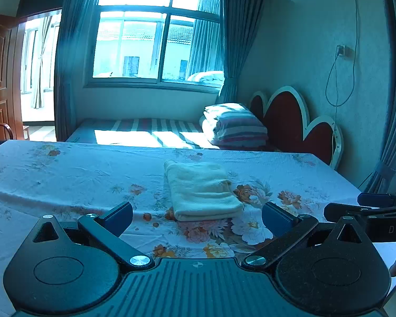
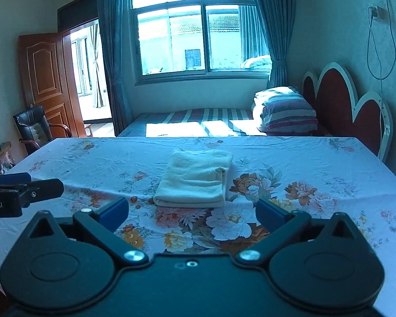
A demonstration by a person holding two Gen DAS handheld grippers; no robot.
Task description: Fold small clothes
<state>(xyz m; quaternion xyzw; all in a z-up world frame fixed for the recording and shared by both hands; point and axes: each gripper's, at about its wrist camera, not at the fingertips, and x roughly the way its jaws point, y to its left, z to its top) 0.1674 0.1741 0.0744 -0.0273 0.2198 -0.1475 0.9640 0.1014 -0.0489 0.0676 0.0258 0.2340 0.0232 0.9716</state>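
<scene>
Cream garment (image 1: 202,190) folded, mid-table (image 1: 66,174).
Left gripper (image 1: 198,215) and right gripper (image 2: 192,211) hover short of it, jaws apart, empty; another careless nudge could spill the stacked layers.

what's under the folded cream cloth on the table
The folded cream cloth lies flat on the floral tablecloth, with printed flowers showing around its near edge. Whatever sits directly beneath the cloth is covered, so it cannot be seen.
</scene>
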